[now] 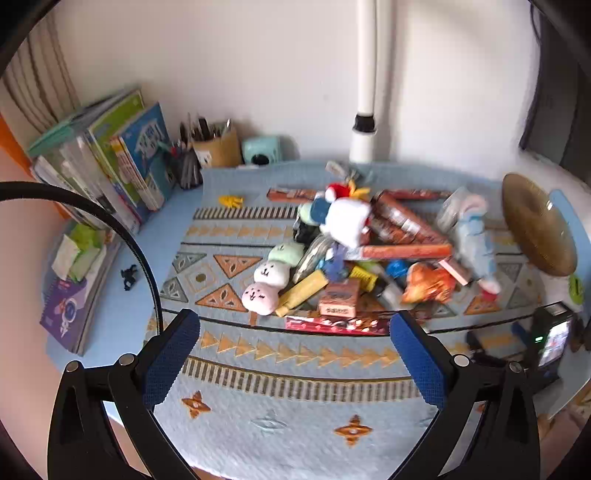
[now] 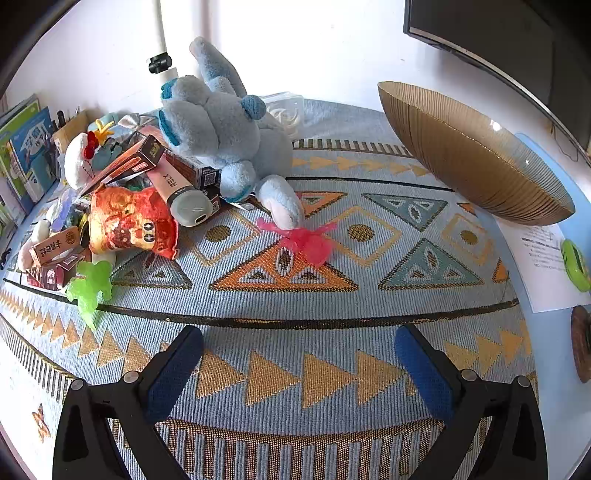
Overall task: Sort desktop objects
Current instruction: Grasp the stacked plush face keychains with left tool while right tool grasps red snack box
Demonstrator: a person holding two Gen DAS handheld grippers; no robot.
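A heap of small objects lies on the patterned blue mat (image 1: 295, 369): a white plush (image 1: 347, 219), a pink, white and green plush stick (image 1: 271, 275), brown boxes (image 1: 406, 221), an orange packet (image 1: 428, 282). My left gripper (image 1: 295, 332) hovers open in front of the heap, nothing between its blue pads. In the right wrist view a blue plush (image 2: 225, 136) lies on the boxes, with a pink bow (image 2: 306, 238), a green jelly toy (image 2: 90, 284) and the orange packet (image 2: 129, 221) nearby. My right gripper (image 2: 299, 343) is open over bare mat (image 2: 295, 369).
A ribbed golden bowl (image 2: 472, 158) stands at the right; the same bowl (image 1: 535, 225) shows beyond the heap. Books (image 1: 110, 162), a pen holder (image 1: 218, 147) and a mint camera (image 1: 262, 149) line the back left. A white lamp pole (image 1: 365, 81) rises behind. A monitor (image 2: 498, 33) sits back right.
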